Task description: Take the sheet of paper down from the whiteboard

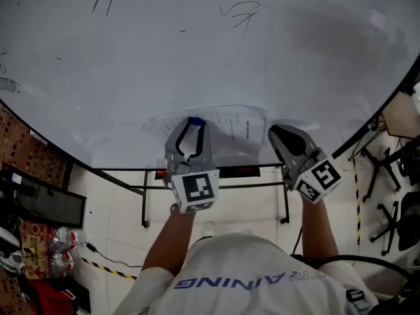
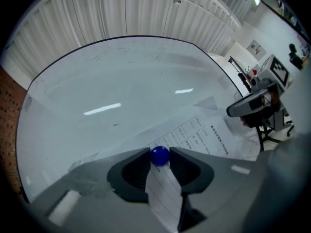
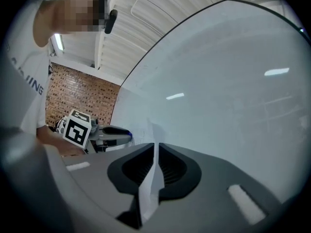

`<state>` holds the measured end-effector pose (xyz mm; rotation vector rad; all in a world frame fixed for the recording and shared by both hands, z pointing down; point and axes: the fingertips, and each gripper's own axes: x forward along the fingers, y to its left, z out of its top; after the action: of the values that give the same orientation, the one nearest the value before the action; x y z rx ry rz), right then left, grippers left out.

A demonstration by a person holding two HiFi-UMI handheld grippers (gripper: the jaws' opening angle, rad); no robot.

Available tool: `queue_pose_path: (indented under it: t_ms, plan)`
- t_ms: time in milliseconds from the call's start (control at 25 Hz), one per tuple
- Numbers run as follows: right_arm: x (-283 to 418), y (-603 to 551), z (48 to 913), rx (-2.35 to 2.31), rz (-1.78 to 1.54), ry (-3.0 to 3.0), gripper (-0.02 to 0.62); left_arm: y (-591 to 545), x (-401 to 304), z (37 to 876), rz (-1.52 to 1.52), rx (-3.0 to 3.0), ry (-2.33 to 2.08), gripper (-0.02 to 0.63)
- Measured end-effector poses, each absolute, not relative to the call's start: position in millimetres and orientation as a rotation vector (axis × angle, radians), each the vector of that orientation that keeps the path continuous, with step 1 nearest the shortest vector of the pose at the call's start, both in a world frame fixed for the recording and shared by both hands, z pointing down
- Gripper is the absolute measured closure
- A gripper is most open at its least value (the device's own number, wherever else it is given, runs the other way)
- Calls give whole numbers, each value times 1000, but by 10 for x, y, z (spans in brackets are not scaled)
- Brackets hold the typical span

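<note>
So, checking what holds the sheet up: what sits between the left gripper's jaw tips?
A round blue magnet on the paper, against the whiteboard; the left gripper touches it with both tips. The left gripper view shows it.

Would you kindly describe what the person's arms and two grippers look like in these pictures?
The left gripper and right gripper are grey, each with two dark, curved, ribbed pads. Each carries a white cube printed with black square markers. The person wears a white short-sleeved shirt with bluish lettering.
</note>
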<state>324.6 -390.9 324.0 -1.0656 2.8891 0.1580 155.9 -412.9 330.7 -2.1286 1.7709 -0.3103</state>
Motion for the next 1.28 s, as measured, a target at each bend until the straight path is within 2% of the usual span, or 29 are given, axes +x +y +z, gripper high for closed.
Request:
queue_pose_path:
  t_ms: [80,120,360,480,560,640,1280]
  plan:
    - [3192,-3934,3281,-1065,155,2915,489,-4122,1570,3267,-305,-2140,1752,476]
    - [3164,-3944,3297,-1061,149,2924,474,-4118,1574,3246,-299,-2149,1743,476]
    - [3050,-4030,3335,-1068,137,2939,474,-4118,1567,3222,-280,-2193,1718,476]
    - [3006,-4058,3340,-1077,143,2944,499,-4113,1559,3228,-274,-2205,1715,476]
    - [2999,-4077,3348,-1099,142,2946,558,-4113,1554,3227,-268,-2212,1714,476]
    - [2989,-4070,3340,-1105,153,2952,587,-4110,1552,3227,-259,-2223,1712,476]
    - [3330,-3828,3380,-1225,184,2929,588,-3842,1157,3479,-140,-2377,1795,476]
